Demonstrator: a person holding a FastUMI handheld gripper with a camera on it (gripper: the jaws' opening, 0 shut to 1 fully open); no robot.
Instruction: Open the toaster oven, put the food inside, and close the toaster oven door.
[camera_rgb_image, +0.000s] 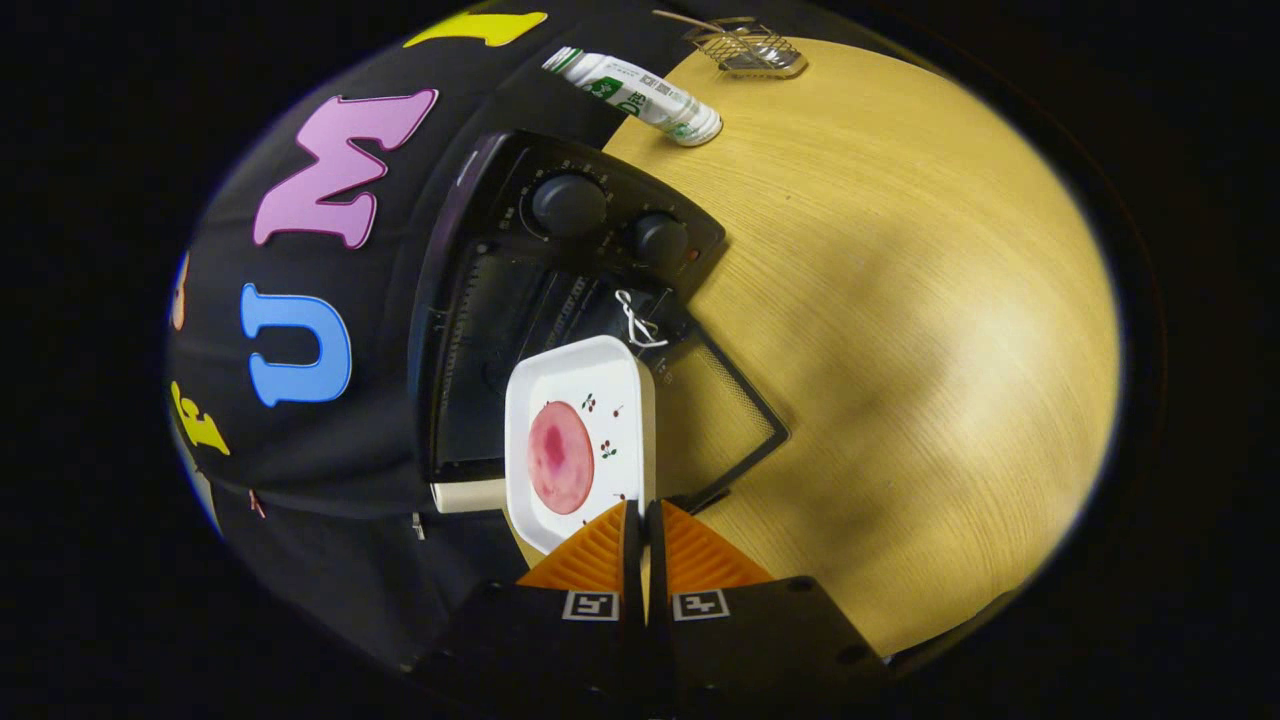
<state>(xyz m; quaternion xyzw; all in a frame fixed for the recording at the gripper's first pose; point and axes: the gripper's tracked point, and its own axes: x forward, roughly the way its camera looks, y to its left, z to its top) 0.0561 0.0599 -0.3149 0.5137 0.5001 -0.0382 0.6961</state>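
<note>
Tool (641, 520): both orange ribbed fingers (590, 560) are drawn nearly together and clamped on the near rim of a white square plate (610, 400), one finger on each face of the thin edge. The plate is seen tilted in this rolled view, held edge-on between the fingers and extending away from them.

Food: a round pink slice (560, 457) lies on the plate's upper face, toward its near half. Small dark cherry-like prints dot the plate beside the slice.

Toaster oven (560, 300): black body, standing on the wooden bench (900, 330) against the booth's black wall. Its door (725, 420) is open, swung fully down with the glass panel lying out over the bench and the frame's corner reaching toward the right. The dark cavity is exposed. Two round knobs (568, 205) sit on the control panel beyond the cavity. A white cord or wire piece (635, 320) shows at the door's hinge edge; its exact kind cannot be told.

Plate position: its far edge is just at the mouth of the open cavity, over the lowered door. Whether it touches the door cannot be told.

Other items: a white and green wrapped cylinder (640, 95) lies on the bench beyond the oven, and a small wire basket (750, 45) sits farther off at the bench's far edge
</note>
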